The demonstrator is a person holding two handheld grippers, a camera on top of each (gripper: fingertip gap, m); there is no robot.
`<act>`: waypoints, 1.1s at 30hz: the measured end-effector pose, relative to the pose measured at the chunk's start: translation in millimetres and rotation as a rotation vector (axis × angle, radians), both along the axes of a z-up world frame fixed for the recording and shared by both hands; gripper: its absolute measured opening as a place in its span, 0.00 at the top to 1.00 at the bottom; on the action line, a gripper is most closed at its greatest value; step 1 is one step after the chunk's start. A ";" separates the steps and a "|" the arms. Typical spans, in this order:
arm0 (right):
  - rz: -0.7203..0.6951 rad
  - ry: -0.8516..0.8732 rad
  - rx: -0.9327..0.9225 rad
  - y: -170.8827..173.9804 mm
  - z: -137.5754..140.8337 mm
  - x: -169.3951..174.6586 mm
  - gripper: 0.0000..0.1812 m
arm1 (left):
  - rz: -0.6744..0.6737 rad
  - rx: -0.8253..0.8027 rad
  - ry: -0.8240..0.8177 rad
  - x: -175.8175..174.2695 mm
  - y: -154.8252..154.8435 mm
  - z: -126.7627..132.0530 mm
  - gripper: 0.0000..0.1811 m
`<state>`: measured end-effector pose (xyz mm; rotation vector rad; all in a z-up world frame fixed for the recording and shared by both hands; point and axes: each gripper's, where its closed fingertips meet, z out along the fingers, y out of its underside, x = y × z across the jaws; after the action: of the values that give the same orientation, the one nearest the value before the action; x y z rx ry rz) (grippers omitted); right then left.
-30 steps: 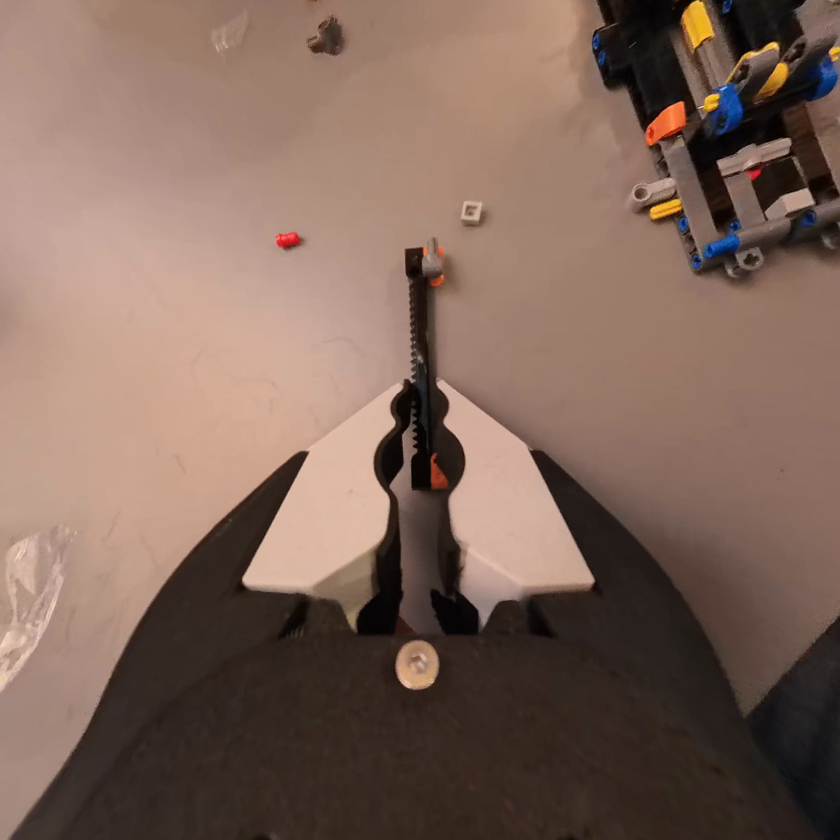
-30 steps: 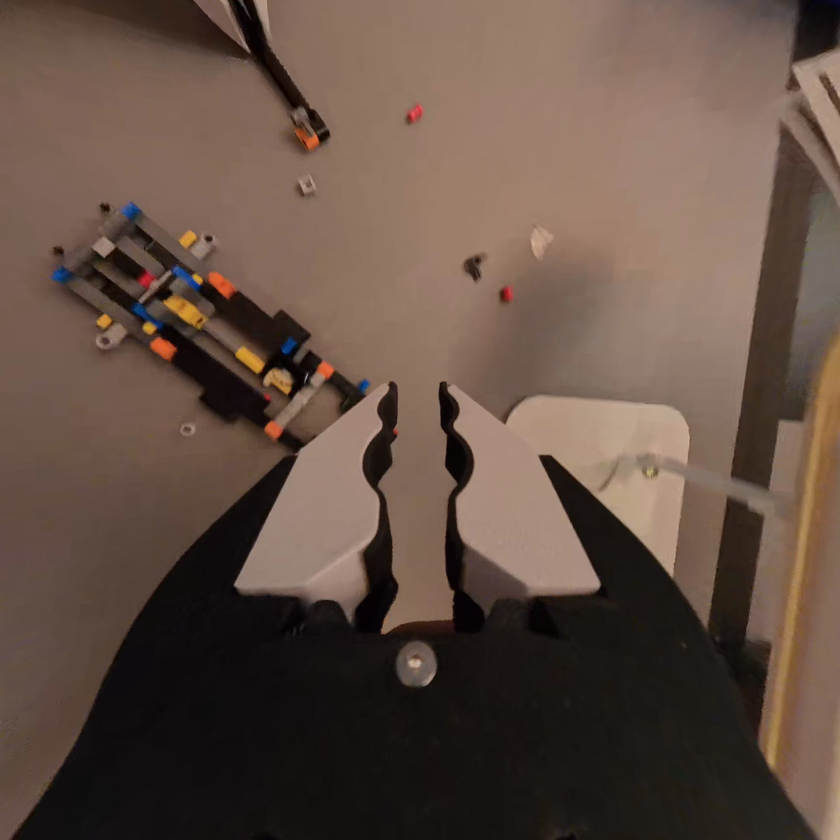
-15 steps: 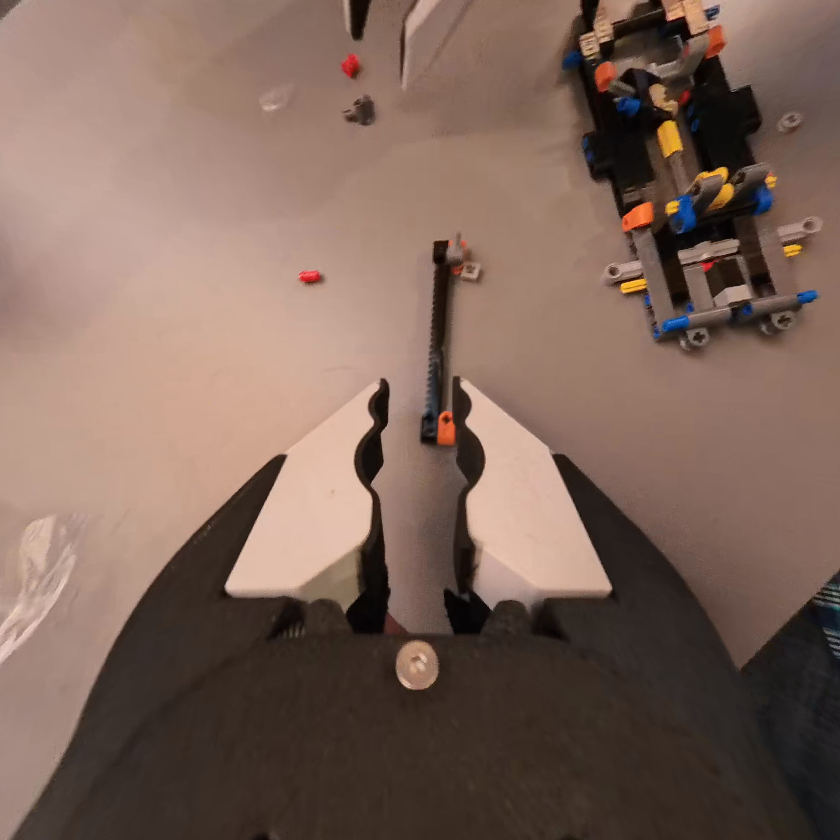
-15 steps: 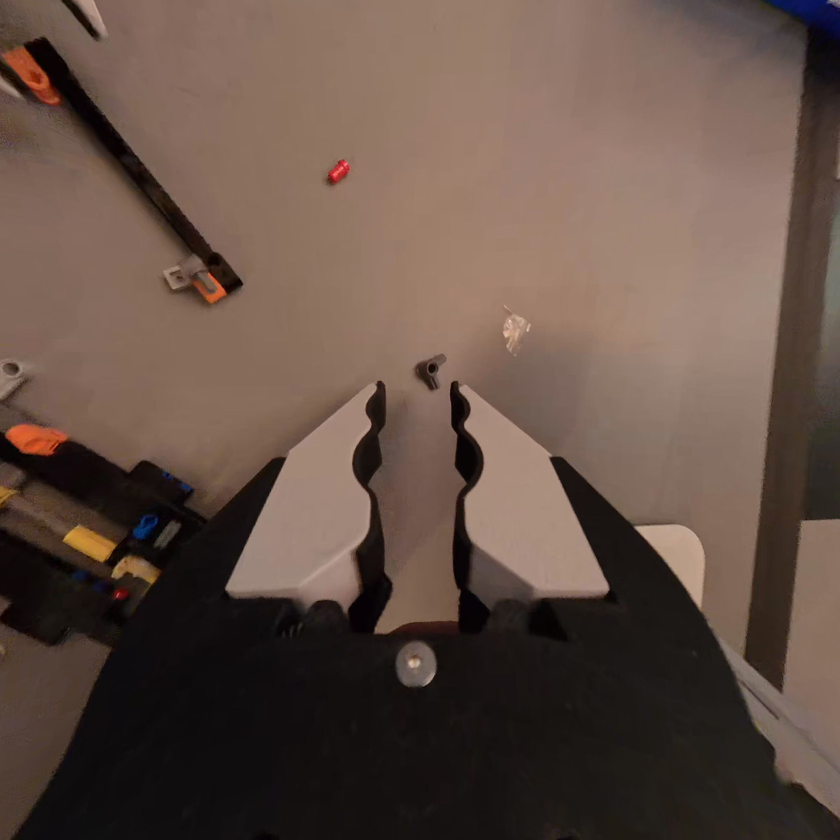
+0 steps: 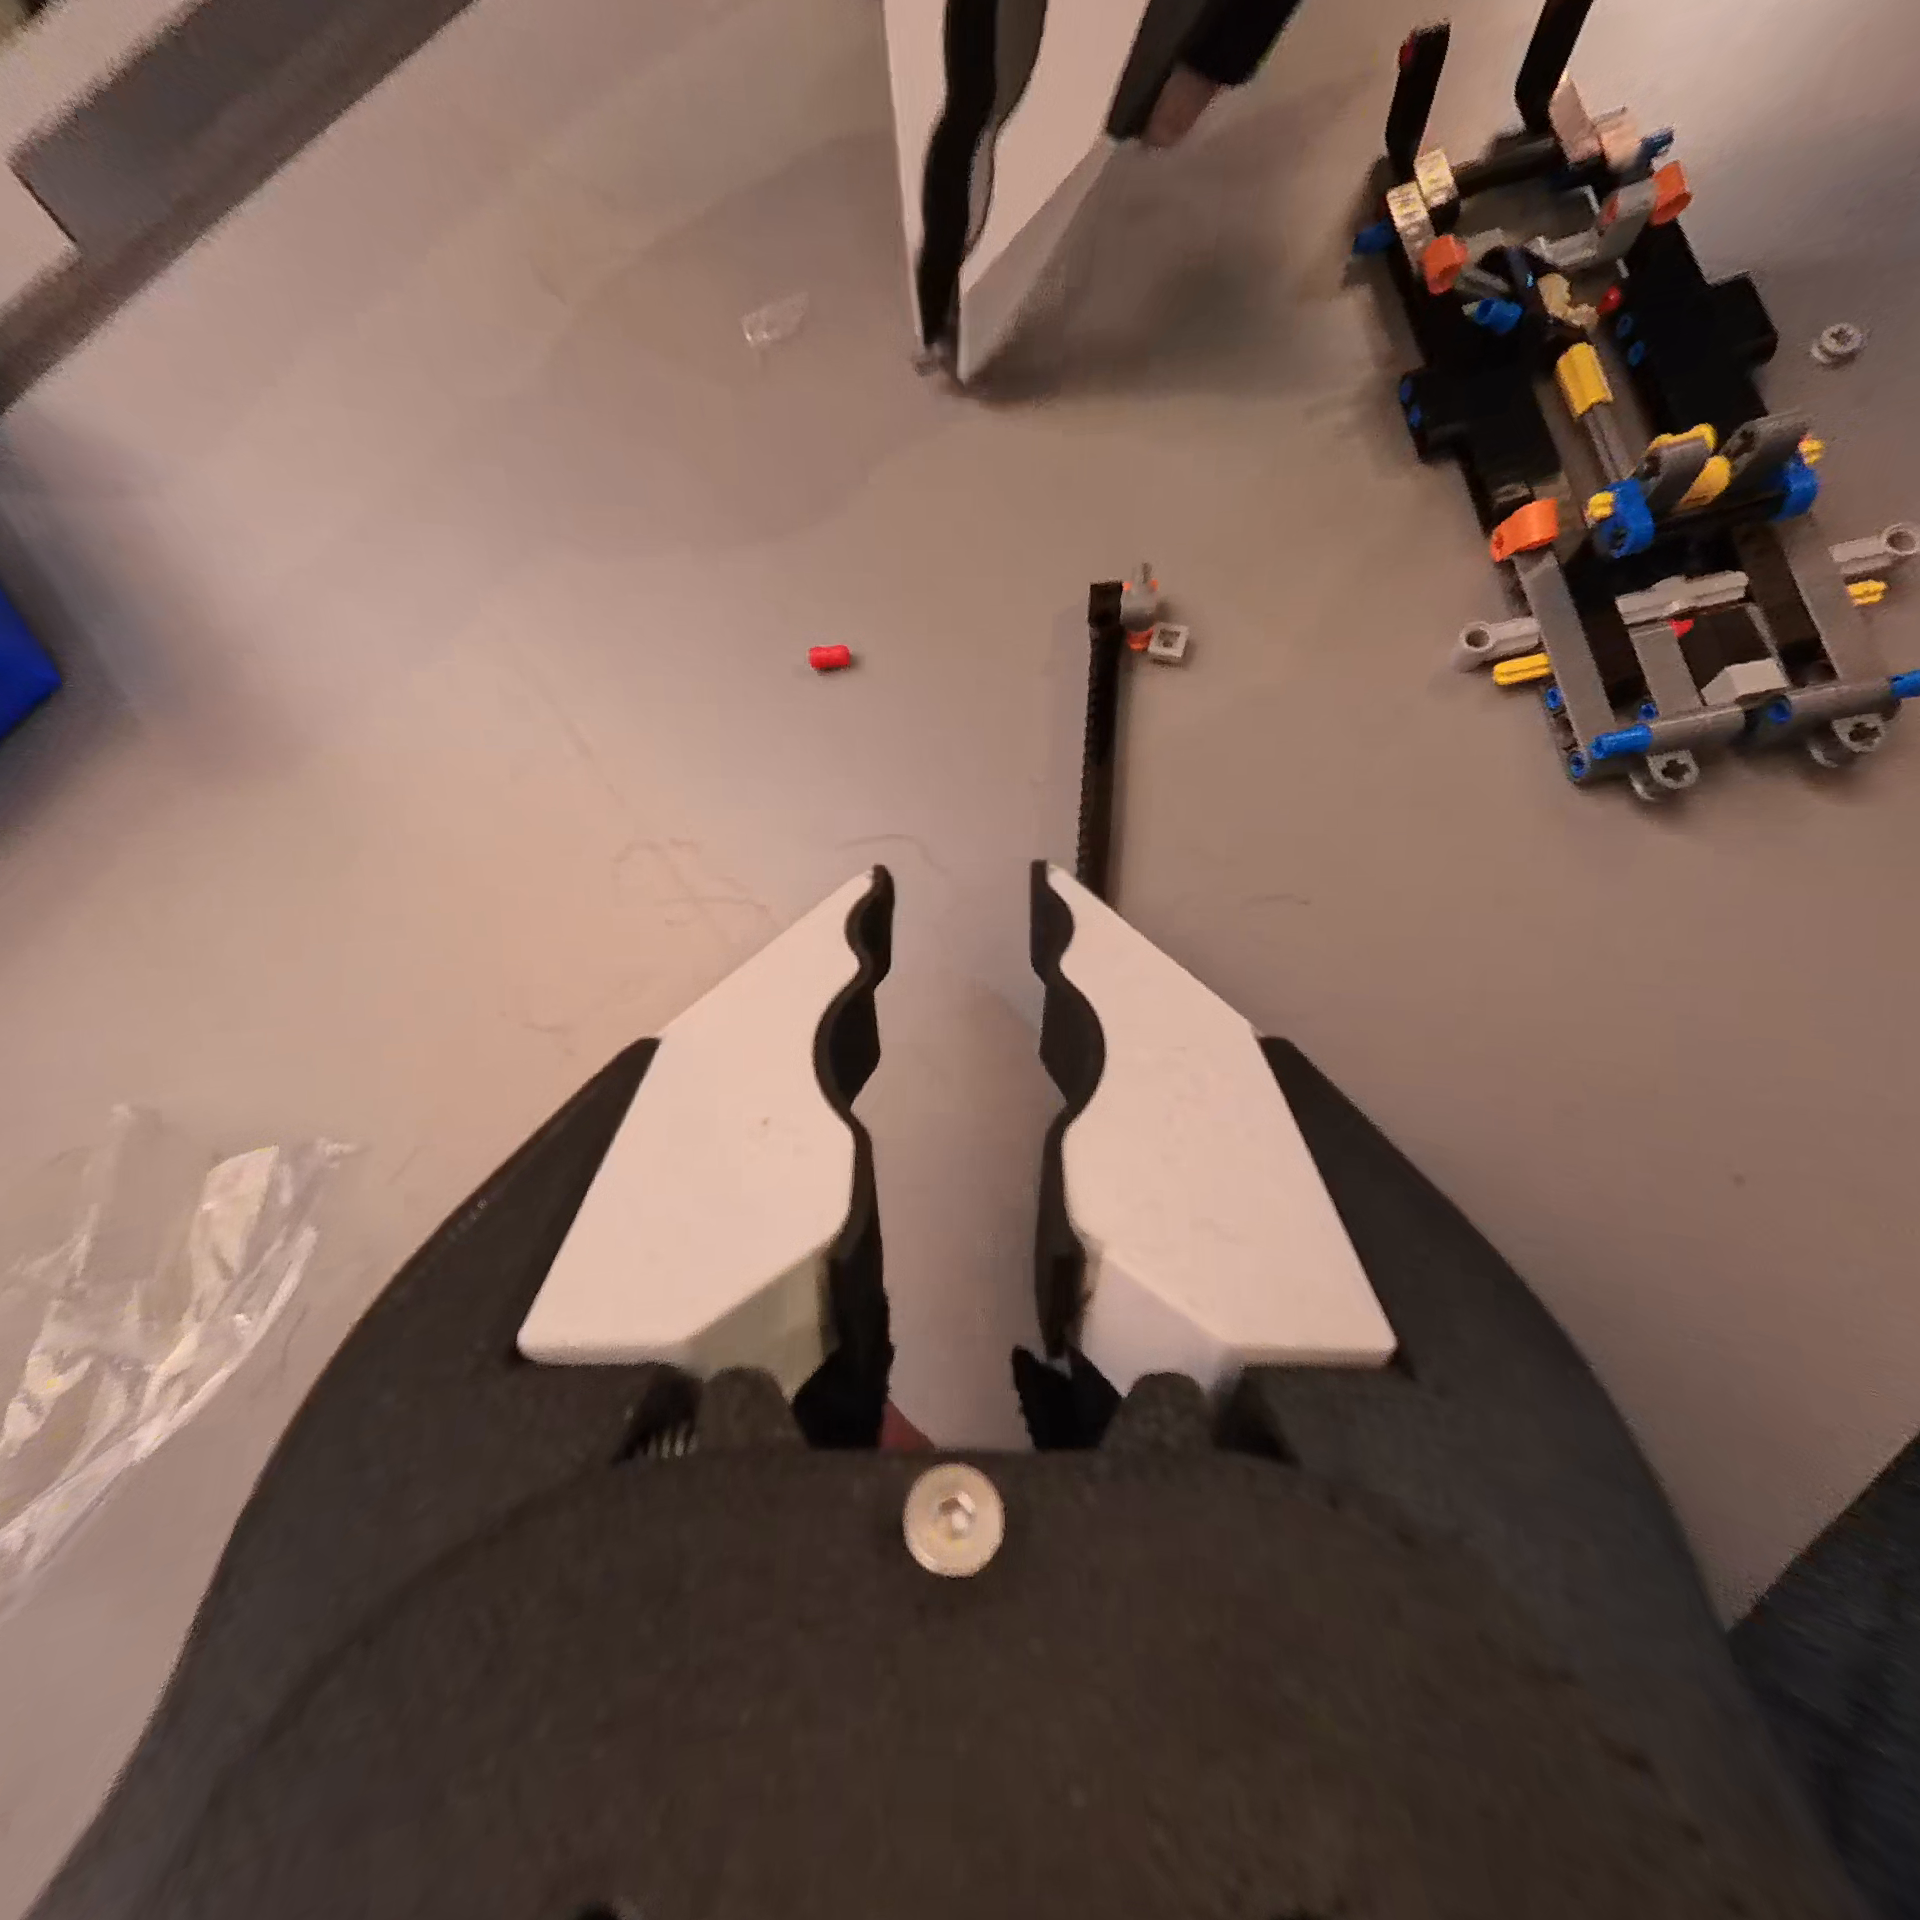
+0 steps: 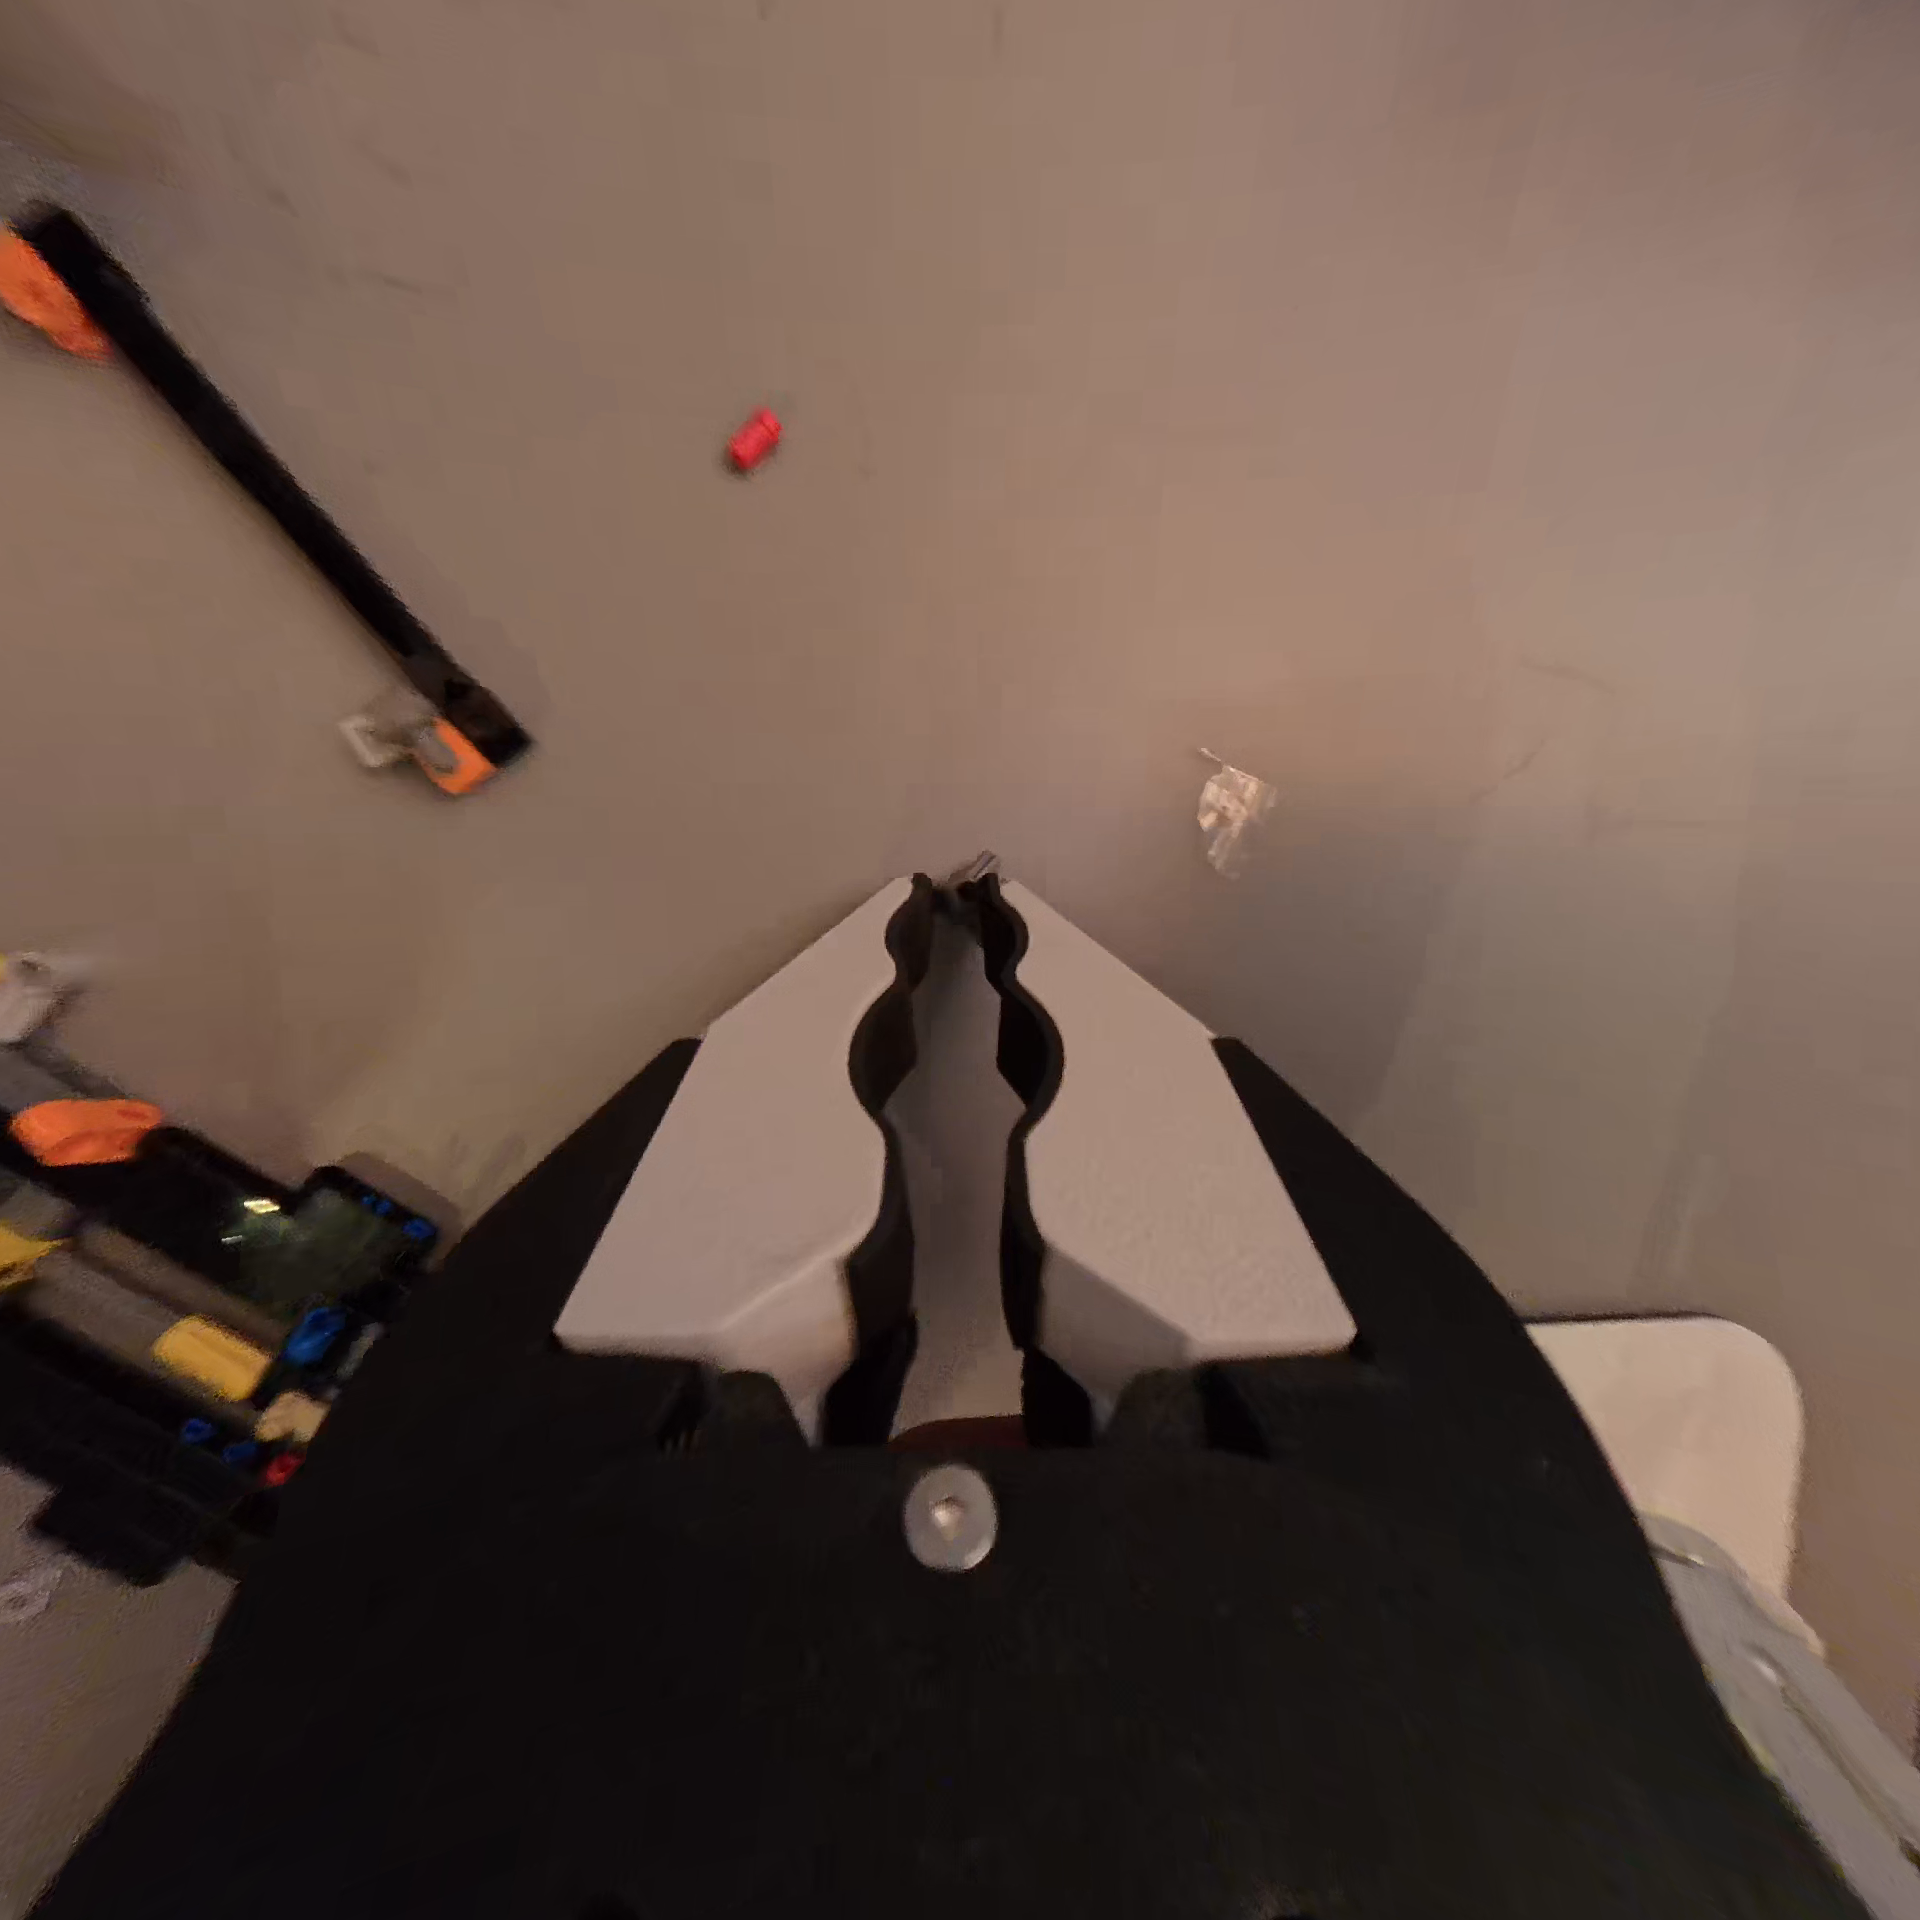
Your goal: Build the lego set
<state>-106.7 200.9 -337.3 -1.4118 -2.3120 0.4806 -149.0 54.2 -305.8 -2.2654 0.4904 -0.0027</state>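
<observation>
My left gripper (image 5: 956,883) is open and empty above the grey table. The long black toothed beam (image 5: 1101,738) lies just past its right fingertip, with grey and orange parts at its far end. The lego chassis (image 5: 1621,457), black with grey, blue, yellow and orange parts, lies at the right. My right gripper (image 6: 956,883) is shut on a small dark grey connector (image 6: 971,868) at its tips, against the table. It shows in the left wrist view (image 5: 940,343) at the top. In the right wrist view the beam (image 6: 281,488) lies at the left and the chassis (image 6: 156,1288) at the lower left.
A red pin (image 5: 828,657) lies left of the beam and shows in the right wrist view (image 6: 753,438). A small light grey piece (image 5: 1169,641) sits by the beam's far end. Clear plastic wrap (image 5: 125,1299) lies at the left, a plastic scrap (image 6: 1231,805) by the right gripper. A white tray (image 6: 1683,1444) lies lower right. My right fingertips sit around 15 cm from my left ones. The left gripper is farther from the plastic scrap (image 6: 1231,805), some 20 cm, than the right, some 5 cm.
My left gripper let go of the black beam, opened and drew back. My right gripper moved forward to the small dark grey connector and shut on it.
</observation>
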 end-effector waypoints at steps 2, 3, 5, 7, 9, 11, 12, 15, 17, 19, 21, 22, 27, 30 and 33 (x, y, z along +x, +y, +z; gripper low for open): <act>0.027 0.008 -0.087 -15.6 9.6 1.2 0.96 | -0.008 0.057 0.019 -0.6 3.0 10.4 0.87; 0.054 0.008 -0.140 -26.2 15.8 2.2 0.96 | -0.020 0.087 0.035 0.3 4.5 16.0 0.86; 0.142 0.023 -0.240 -51.1 30.9 3.3 0.97 | -0.027 0.147 0.091 0.3 8.9 28.7 0.87; 0.205 0.025 -0.315 -72.2 43.8 3.1 0.97 | -0.052 0.190 0.131 7.0 13.0 40.4 0.86; 0.294 0.036 -0.412 -97.1 58.5 3.8 0.97 | -0.105 0.225 0.189 17.8 15.5 47.9 0.85; 0.347 0.033 -0.476 -112.8 67.4 3.5 0.97 | -0.153 0.253 0.277 26.3 17.0 52.0 0.86; 0.379 0.032 -0.497 -119.1 70.4 4.0 0.97 | -0.171 0.264 0.304 30.4 17.5 53.5 0.86; 0.448 0.010 -0.528 -130.9 74.4 7.2 0.97 | -0.211 0.272 0.339 39.3 16.3 53.7 0.87; 0.479 0.001 -0.542 -136.1 77.1 8.9 0.97 | -0.253 0.263 0.345 46.1 13.2 50.1 0.87; 0.508 -0.011 -0.547 -140.3 78.6 11.1 0.97 | -0.259 0.247 0.365 45.9 12.0 46.1 0.88; 0.513 -0.020 -0.551 -142.6 79.3 10.2 0.97 | -0.266 0.264 0.386 46.6 11.7 47.5 0.92; 0.517 -0.026 -0.553 -143.6 79.3 10.0 0.97 | -0.272 0.268 0.384 48.3 11.5 48.1 0.93; 0.507 -0.044 -0.585 -146.0 80.7 7.2 0.97 | -0.274 0.273 0.442 48.2 11.9 45.3 0.97; 0.485 -0.048 -0.607 -144.8 80.3 5.4 0.97 | -0.262 0.279 0.464 46.4 13.2 44.7 0.97; 0.444 -0.038 -0.633 -143.5 81.3 1.2 0.96 | -0.248 0.265 0.455 42.9 13.2 43.2 0.99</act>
<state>-105.6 57.4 -256.1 -1.1222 -2.6329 1.4260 -106.1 67.4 -262.6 -1.9279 0.9494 0.4343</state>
